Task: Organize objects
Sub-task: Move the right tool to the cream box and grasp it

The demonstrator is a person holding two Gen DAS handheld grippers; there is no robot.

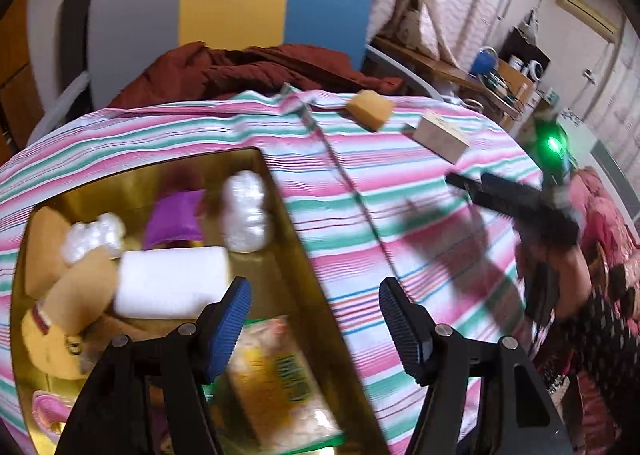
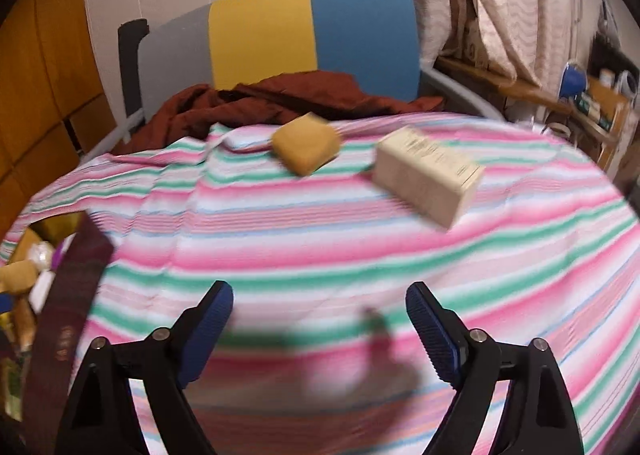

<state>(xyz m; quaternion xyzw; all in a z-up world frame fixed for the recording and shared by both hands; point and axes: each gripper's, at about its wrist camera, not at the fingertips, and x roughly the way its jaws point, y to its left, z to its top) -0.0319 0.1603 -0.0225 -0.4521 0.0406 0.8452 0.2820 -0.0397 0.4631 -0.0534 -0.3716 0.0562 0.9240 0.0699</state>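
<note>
- The striped cloth [image 2: 320, 247] covering the surface is soft fabric in pink, green, white and blue bands, with a raised crease running along it in the left wrist view.
- A gold box [image 1: 280, 191], rectangular with shiny reflective walls, sits on the cloth at the left; from the right wrist camera its outer side looks dark maroon with a small emblem.
- Inside the box: a white foam block [image 1: 172, 283] with rounded corners, two lumps of crinkled bubble wrap [image 1: 246, 211], a purple fabric pouch [image 1: 172, 219], a tan sponge [image 1: 44, 247] against the left wall, a yellow plush toy [image 1: 48, 343] with a striped band, and a clear snack packet [image 1: 276, 375] printed in yellow and green.
- Still out on the cloth, well apart from the box: a tan sponge block [image 2: 306, 149] with soft rounded edges, and near it a cream cardboard carton [image 2: 428, 179], long and rectangular with dark print on top.
- The left gripper [image 1: 316, 319] hangs over the box's near right edge, its ribbed blue pads spread wide with nothing between them.
- The right gripper [image 2: 320, 327] hovers over bare cloth, jaws likewise apart and empty, casting a blurred shadow.
- Behind the cloth lies a crumpled rust-brown garment [image 2: 272, 99], with a grey, yellow and blue panel [image 2: 280, 35] beyond it.
</note>
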